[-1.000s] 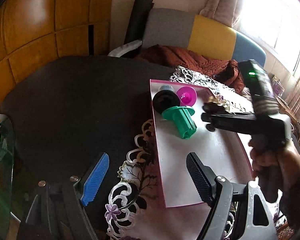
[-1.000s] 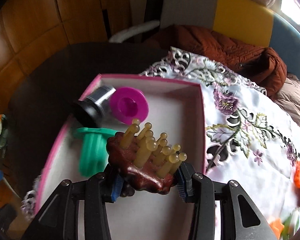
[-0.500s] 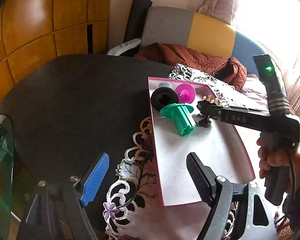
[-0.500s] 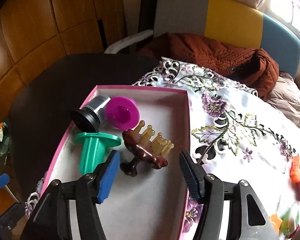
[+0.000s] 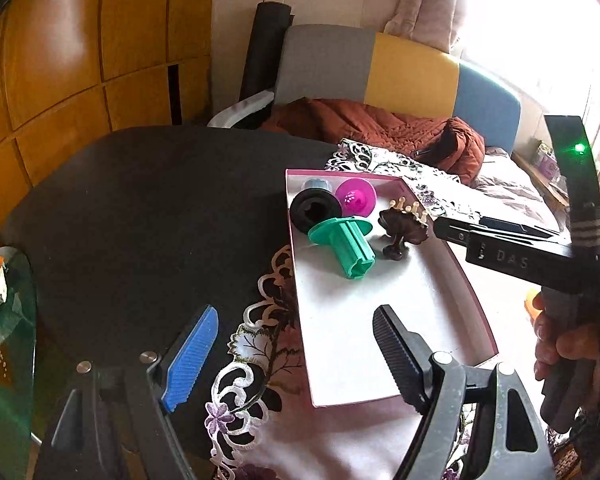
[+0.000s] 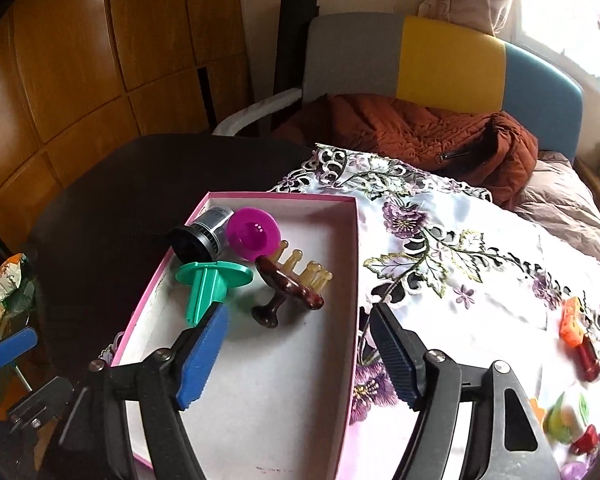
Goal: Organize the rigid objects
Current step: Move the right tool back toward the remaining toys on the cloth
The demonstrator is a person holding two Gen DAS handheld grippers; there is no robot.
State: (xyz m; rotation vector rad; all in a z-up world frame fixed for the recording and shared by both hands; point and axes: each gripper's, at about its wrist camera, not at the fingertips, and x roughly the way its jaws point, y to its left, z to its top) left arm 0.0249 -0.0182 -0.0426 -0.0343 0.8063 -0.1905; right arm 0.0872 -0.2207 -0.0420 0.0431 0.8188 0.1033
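Lying in the pink box (image 6: 340, 264), brown massager (image 6: 290, 286); orange toys (image 6: 572, 320) right-view only.

Brown massager (image 5: 404, 226) lies in the pink box (image 5: 476, 304) (beside the green piece (image 5: 346, 242)), right gripper (image 5: 440, 228) nearby.

Massager (image 6: 290, 286) lies in box (image 6: 352, 280), right of spool (image 6: 212, 284).
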